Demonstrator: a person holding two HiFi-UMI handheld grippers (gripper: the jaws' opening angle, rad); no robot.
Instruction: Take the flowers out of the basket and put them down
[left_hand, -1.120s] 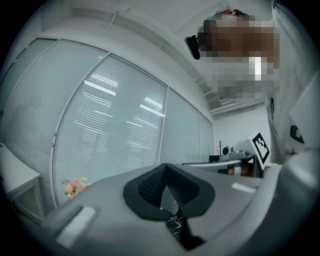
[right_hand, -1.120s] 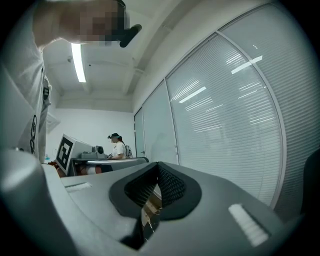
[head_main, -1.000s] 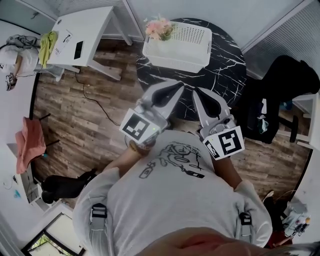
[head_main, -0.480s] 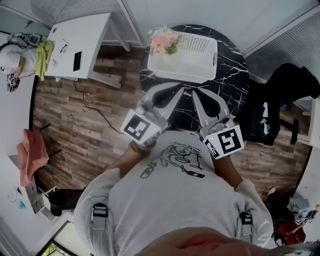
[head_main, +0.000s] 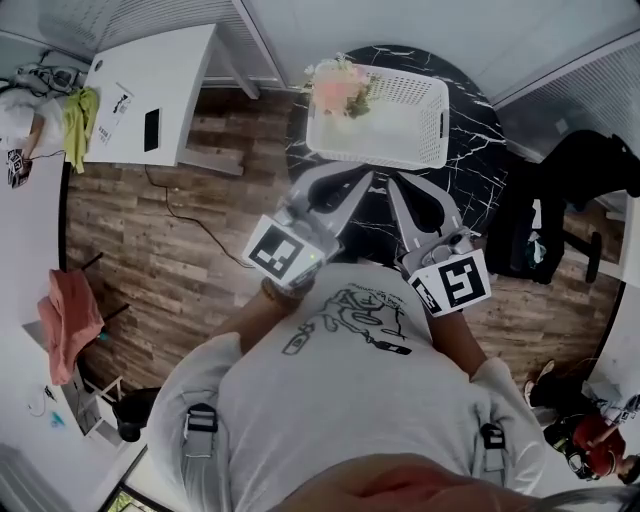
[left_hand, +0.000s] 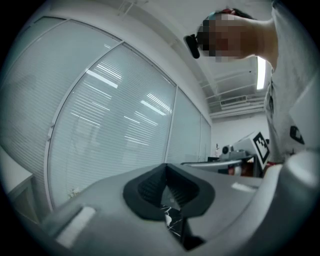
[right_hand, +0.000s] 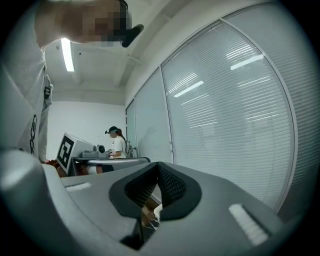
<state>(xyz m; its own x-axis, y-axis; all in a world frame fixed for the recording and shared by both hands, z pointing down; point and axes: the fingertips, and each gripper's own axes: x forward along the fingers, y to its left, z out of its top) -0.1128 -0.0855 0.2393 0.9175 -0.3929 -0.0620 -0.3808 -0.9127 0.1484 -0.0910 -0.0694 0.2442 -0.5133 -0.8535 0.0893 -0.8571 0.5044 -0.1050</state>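
A white plastic basket (head_main: 395, 120) stands on a round black marble table (head_main: 475, 150) at the top of the head view. Pink flowers (head_main: 340, 86) stick out of its left end. My left gripper (head_main: 360, 180) and right gripper (head_main: 397, 188) are held side by side in front of my chest, pointing level at the table's near edge, just short of the basket. Both are shut with nothing between the jaws. In the left gripper view (left_hand: 170, 192) and the right gripper view (right_hand: 155, 192) the pads meet; only window blinds and a sliver of marble show past them.
A white desk (head_main: 150, 85) stands at the upper left on the wood floor. A black chair with dark clothing (head_main: 560, 205) is right of the table. A pink cloth (head_main: 68, 320) hangs at the far left. A distant person (right_hand: 118, 142) stands in the right gripper view.
The table and basket have drawn closer to both grippers and shifted slightly right in the head view. The grippers stayed shut and side by side.
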